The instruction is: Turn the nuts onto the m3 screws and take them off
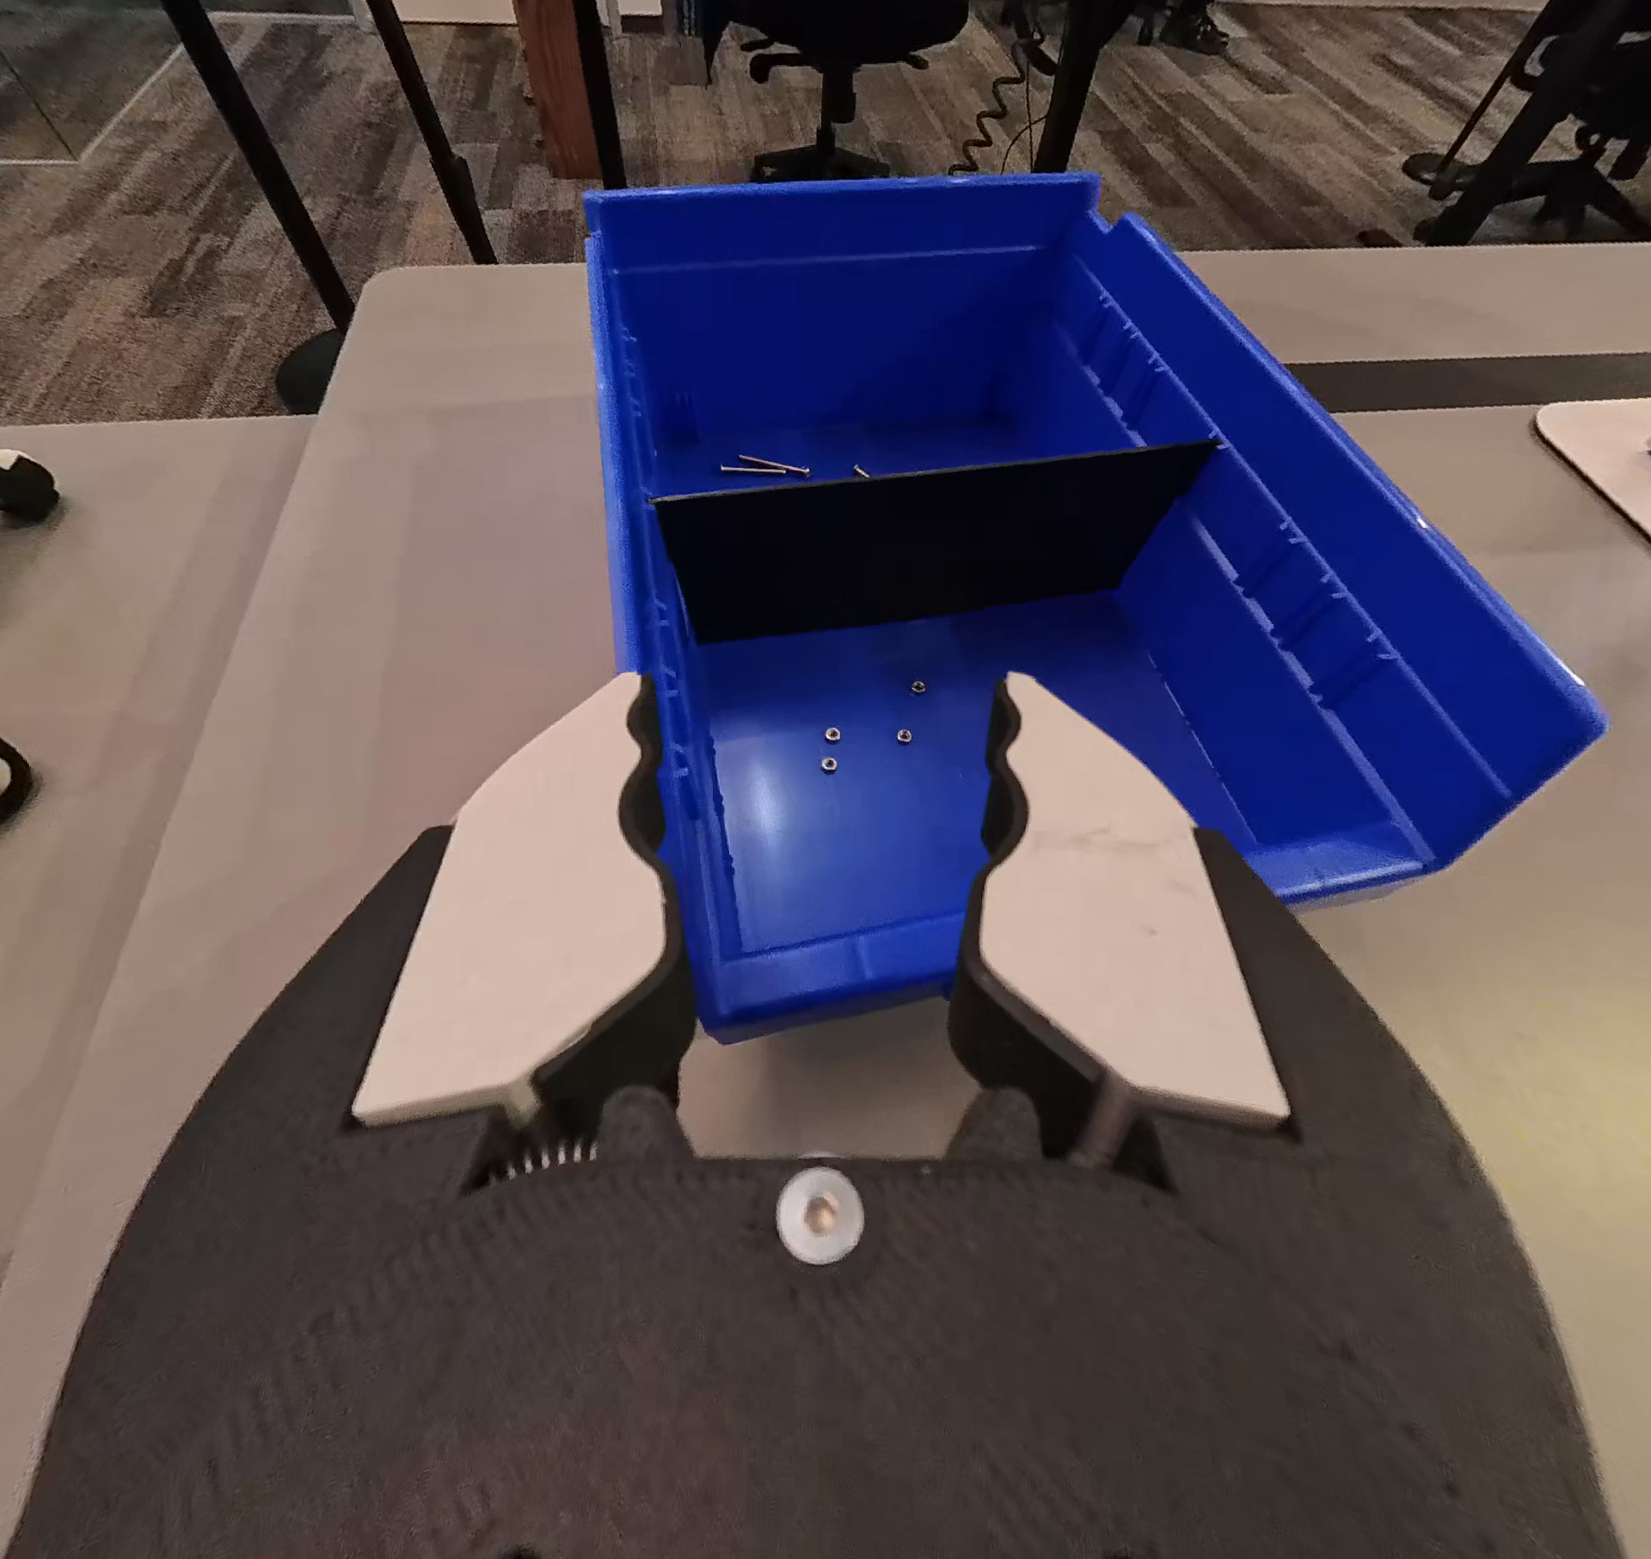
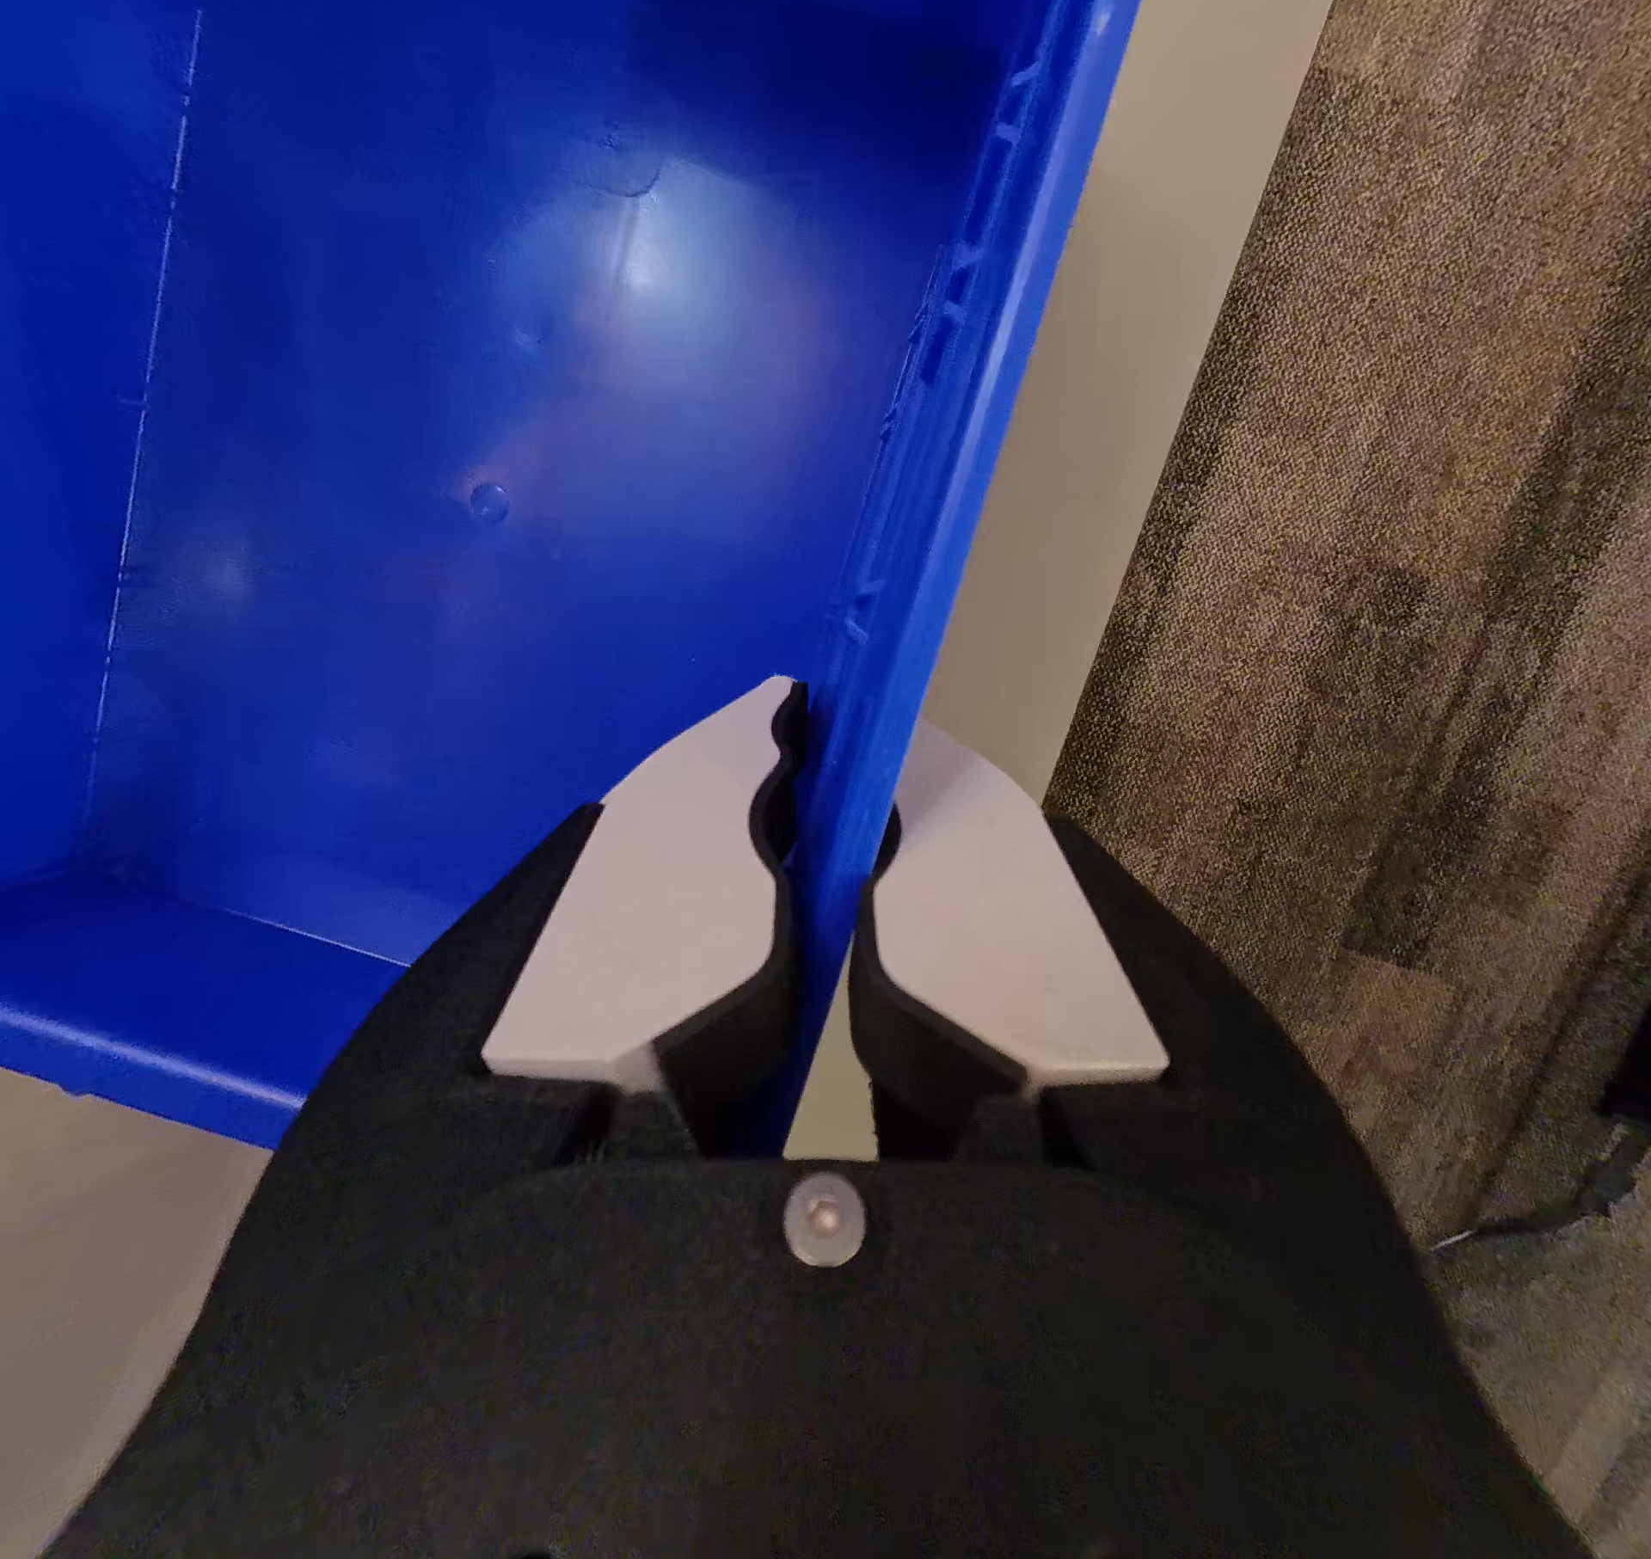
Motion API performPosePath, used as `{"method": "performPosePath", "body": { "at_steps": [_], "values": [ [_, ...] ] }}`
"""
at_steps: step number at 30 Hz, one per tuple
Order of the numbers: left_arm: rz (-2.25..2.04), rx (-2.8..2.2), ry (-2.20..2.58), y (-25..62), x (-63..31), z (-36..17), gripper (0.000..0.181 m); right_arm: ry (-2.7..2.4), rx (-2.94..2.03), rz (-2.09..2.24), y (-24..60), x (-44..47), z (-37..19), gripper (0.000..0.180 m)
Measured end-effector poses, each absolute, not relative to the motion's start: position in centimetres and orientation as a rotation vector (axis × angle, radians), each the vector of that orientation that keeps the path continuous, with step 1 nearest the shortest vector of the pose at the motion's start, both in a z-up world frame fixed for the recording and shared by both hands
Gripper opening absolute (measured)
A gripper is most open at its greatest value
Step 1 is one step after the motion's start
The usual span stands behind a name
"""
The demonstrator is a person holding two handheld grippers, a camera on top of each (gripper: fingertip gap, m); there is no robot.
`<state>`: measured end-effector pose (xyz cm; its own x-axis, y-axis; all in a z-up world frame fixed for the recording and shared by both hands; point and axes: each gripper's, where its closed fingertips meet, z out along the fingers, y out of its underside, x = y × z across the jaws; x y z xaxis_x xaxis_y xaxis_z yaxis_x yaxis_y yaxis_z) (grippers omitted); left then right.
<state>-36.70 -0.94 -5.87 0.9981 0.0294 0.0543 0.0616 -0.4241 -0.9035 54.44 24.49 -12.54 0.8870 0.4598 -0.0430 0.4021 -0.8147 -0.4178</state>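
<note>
We are steadying blue bin (image 1: 1161,408) on counter (image 1: 447,533): right hand-held gripper (image 2: 844,766) clenching bin wall. Left hand-held gripper (image 1: 826,712) spread, empty, hovering over nuts (image 1: 831,734); screws (image 1: 764,466) at 12 o'clock behind black divider (image 1: 893,551). Likely next: pinching one nut precisely.

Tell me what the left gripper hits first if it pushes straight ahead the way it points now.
Probably the floor of the blue bin in its near compartment, around the four nuts. The open left gripper points down there, its left finger over the bin's side wall. Depth is unclear; the black divider stands farther on.
</note>
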Motion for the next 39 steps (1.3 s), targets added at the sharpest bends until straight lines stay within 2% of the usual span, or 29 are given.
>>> {"method": "performPosePath", "body": {
  "at_steps": [5, 9, 11, 14, 17, 21, 30, 32, 33, 34, 35, 39],
  "values": [
    [0.002, -1.996, -0.079, -1.2, -37.2, -5.8, 0.070, -0.668, -2.600, 0.192, 25.3, 54.4, -12.2, 0.010],
    [0.053, -1.955, -0.103, -2.0, -38.4, -5.1, 0.070, -0.580, -2.456, 0.147, 25.9, 55.9, -9.5, 0.048],
    [0.105, -1.951, -0.119, -2.6, -39.6, -4.8, 0.068, -0.525, -2.380, 0.085, 25.5, 57.1, -7.3, 0.053],
    [0.119, -1.986, -0.121, -3.0, -40.6, -5.4, 0.067, -0.502, -2.255, -0.012, 23.8, 57.5, -3.4, 0.045],
    [0.117, -2.046, -0.089, -2.7, -40.9, -6.7, 0.056, -0.512, -2.161, -0.050, 21.2, 56.2, -0.1, 0.045],
    [0.061, -2.078, -0.043, -2.0, -40.3, -7.8, 0.020, -0.563, -2.075, -0.108, 17.4, 53.6, 2.6, 0.039],
    [-0.016, -2.043, -0.063, 0.7, -39.1, -7.9, 0.005, -0.726, -1.910, -0.067, 11.4, 44.3, 6.0, 0.028],
    [0.012, -2.036, -0.063, 0.9, -39.1, -7.9, 0.006, -0.753, -1.875, -0.041, 10.6, 42.1, 6.6, 0.029],
    [0.001, -2.033, -0.071, 0.7, -39.0, -7.8, 0.025, -0.770, -1.857, -0.035, 10.2, 40.9, 6.9, 0.030],
    [-0.055, -2.037, -0.090, 0.3, -38.7, -7.8, 0.055, -0.788, -1.838, -0.040, 9.7, 39.8, 7.1, 0.030],
    [-0.113, -2.020, -0.093, -0.3, -38.4, -7.2, 0.073, -0.810, -1.817, -0.047, 9.1, 38.7, 7.4, 0.031],
    [0.006, -1.971, -0.037, -4.7, -41.8, -5.1, 0.072, -0.926, -1.701, 0.000, 6.3, 33.1, 8.2, 0.030]
  ]
}}
